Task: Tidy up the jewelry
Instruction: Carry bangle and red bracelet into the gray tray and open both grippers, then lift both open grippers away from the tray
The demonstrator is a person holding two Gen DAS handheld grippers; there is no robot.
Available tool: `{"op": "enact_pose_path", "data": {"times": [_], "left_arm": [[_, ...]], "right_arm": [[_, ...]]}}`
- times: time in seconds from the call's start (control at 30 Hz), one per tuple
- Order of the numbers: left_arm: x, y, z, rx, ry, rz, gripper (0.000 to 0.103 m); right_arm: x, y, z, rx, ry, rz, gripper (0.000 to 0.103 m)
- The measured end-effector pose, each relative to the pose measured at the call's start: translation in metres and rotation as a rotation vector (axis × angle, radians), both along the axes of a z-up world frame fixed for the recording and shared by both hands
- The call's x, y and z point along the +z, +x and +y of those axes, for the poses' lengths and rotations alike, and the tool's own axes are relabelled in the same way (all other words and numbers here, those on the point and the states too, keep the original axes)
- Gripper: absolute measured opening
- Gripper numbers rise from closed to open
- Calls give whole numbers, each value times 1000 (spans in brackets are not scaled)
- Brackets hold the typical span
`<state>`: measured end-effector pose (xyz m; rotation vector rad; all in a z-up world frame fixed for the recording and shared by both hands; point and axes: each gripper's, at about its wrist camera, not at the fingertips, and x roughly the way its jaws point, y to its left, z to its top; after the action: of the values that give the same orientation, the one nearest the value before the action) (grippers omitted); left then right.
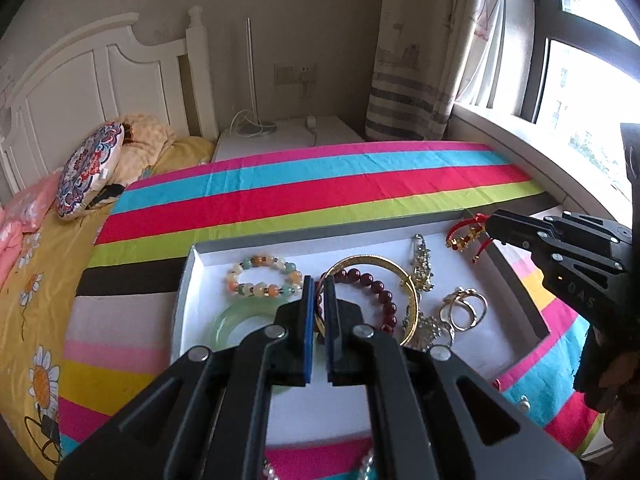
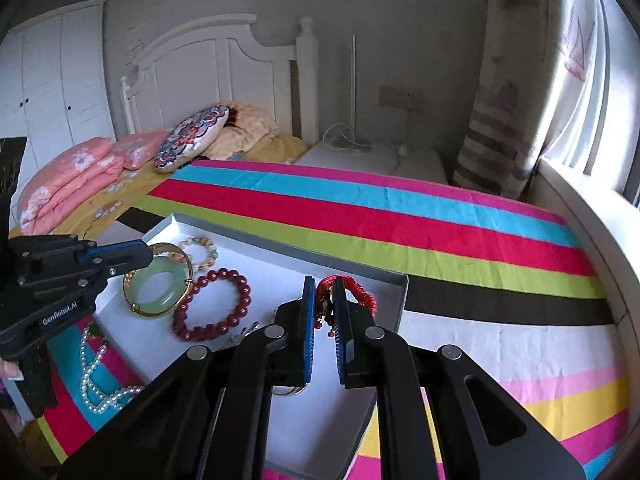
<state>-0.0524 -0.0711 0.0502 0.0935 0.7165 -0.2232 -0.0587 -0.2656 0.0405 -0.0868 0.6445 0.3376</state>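
My left gripper (image 1: pixel 319 284) pinches the gold bangle (image 1: pixel 372 261), the right gripper (image 2: pixel 322 285) pinches the red cord bracelet (image 2: pixel 360 290), both over the white tray (image 2: pixel 394 280). Mid-sorting, I judge; next, place each on bare tray beyond.

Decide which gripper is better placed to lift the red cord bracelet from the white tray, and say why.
Right. The right gripper is shut on the red cord bracelet at the white tray corner; the left gripper is closed on the gold bangle across the tray.

Striped bed cover (image 1: pixel 320 184), white tray (image 1: pixel 192 280), pearl necklace (image 2: pixel 94 380)
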Motion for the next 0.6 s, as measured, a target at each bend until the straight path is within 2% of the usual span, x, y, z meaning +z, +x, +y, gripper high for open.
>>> {"op": "enact_pose_path", "data": {"times": [0.17, 0.33, 0.4, 0.43, 0.47, 0.5, 0.53, 0.57, 0.6], "left_arm": [[-8, 16, -12, -5, 8, 28, 4], [-14, 34, -27, -5, 32, 48, 5], [-18, 40, -31, -26, 19, 63, 7], [-19, 40, -32, -29, 19, 68, 17], [-20, 40, -31, -23, 22, 69, 39], [-19, 38, -29, -13, 16, 60, 52], [-18, 35, -26, -3, 9, 48, 71], [-16, 31, -22, 14, -1, 27, 79], [-15, 26, -17, 28, -8, 15, 80]], "right_arm": [[-5, 11, 3, -24, -37, -6, 10], [-19, 24, 6, -43, -77, 33, 10], [-25, 26, 6, -42, -82, 57, 12], [-27, 25, 5, -38, -78, 70, 14], [-29, 22, 4, -35, -67, 77, 23], [-29, 21, 2, -33, -56, 77, 32], [-28, 18, -1, -36, -42, 74, 37], [-27, 15, -4, -40, -31, 68, 45], [-26, 13, -7, -41, -21, 64, 46]]}}
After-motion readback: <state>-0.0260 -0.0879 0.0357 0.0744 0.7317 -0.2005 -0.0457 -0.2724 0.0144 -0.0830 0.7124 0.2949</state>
